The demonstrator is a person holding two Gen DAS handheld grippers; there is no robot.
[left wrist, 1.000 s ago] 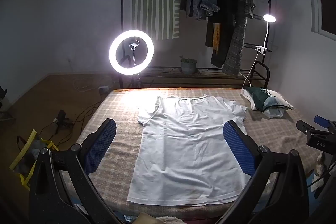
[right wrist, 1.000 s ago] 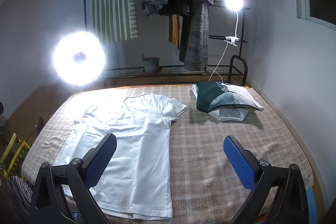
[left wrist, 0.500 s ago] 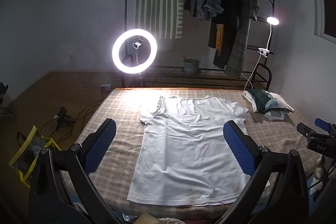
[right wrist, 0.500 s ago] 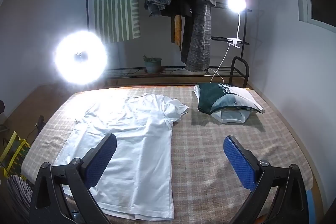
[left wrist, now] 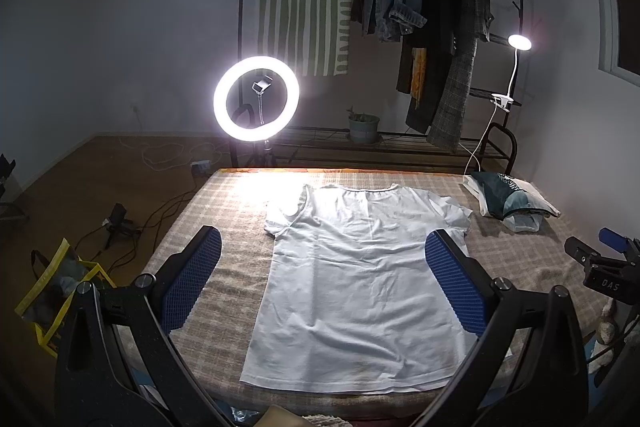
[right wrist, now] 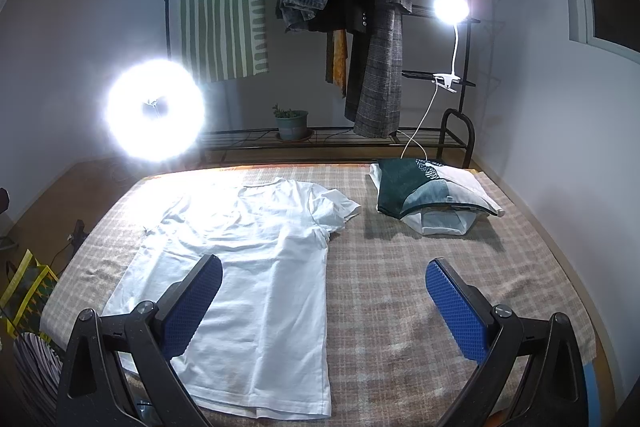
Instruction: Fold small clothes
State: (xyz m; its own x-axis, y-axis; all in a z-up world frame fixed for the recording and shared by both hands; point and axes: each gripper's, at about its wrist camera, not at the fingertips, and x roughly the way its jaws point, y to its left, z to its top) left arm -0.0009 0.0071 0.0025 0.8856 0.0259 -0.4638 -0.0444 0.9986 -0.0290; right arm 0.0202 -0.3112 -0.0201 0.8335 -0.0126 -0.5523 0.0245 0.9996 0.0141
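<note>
Left wrist view
Left gripper [left wrist: 322, 267]: held above the near edge of the bed, its blue-padded fingers [left wrist: 191, 279] spread wide with nothing between them.
White T-shirt [left wrist: 360, 283]: laid flat and unfolded on the plaid cover [left wrist: 232, 211], collar toward the far edge, hem along the near edge, both short sleeves spread outward.
Folded clothes [left wrist: 510, 201]: a small stack in dark green and pale tones was seen at the far right corner of the bed, apart from the shirt's sleeve.
Right gripper [left wrist: 604, 267]: only a black and blue part was visible at the right edge of the bed; its opening could not be judged from this view.
Ring light [left wrist: 256, 98]: lit, placed beyond the far left corner of the bed.
Yellow-trimmed bag [left wrist: 60, 291]: set on the floor off the left edge of the bed.

Right wrist view
Right gripper [right wrist: 324, 301]: held above the near edge, fingers [right wrist: 456, 307] spread wide and empty; the left finger was seen over the shirt's lower part, the right finger over bare cover.
White T-shirt [right wrist: 248, 259]: spread across the left half of the bed.
Folded clothes [right wrist: 432, 197]: stacked near the far right corner, well apart from the gripper.
Clip lamp [right wrist: 451, 9]: lit, clamped to the garment rack [right wrist: 466, 27] behind the far edge.
</note>
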